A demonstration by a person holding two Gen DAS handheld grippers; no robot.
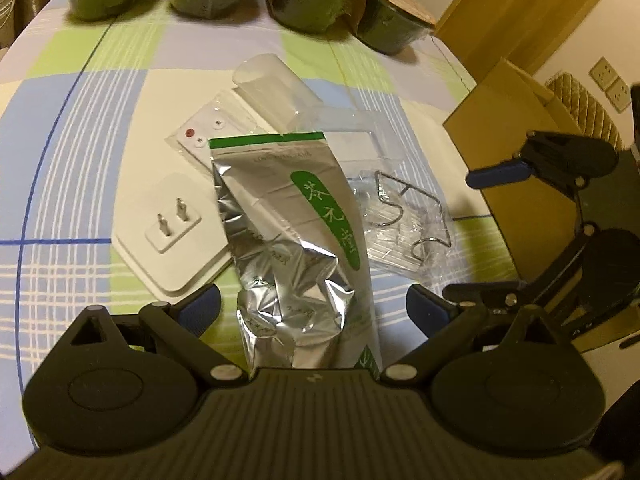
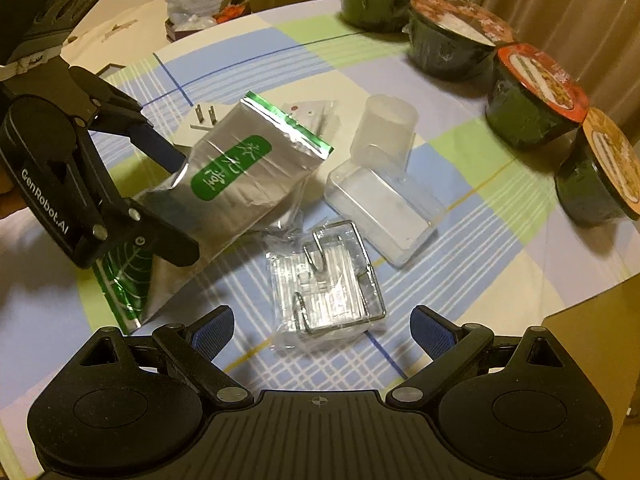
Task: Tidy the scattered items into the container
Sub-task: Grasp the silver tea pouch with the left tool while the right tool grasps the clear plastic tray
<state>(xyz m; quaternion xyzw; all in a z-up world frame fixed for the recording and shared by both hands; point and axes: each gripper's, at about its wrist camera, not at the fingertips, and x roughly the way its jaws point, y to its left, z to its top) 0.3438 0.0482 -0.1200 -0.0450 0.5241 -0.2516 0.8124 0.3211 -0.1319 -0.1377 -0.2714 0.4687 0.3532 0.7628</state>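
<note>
One crinkled silver foil pouch with a green label (image 1: 288, 240) is lying lengthwise through the middle of the left wrist frame, its lower end reaching in between the wide-spread blue-padded fingers of the left gripper (image 1: 314, 312), which are not closing on it. At centre left one white plug adapter with two metal prongs (image 1: 172, 236) is resting face up, partly under the pouch. Above it are sitting one small clear packet of screws (image 1: 200, 132) and one clear plastic blister shell (image 1: 280, 88). To the right of the pouch one wire hook in a clear wrapper (image 1: 404, 224) is lying flat. Four dark green instant-noodle bowls (image 1: 316, 0) are lining the top edge. One brown cardboard box (image 1: 512, 128) is standing at the right edge of the checked tablecloth (image 1: 80, 120).

In the right wrist frame, the right gripper (image 2: 322, 328) is hovering with fingers wide apart, the wrapped hook just above them.
</note>
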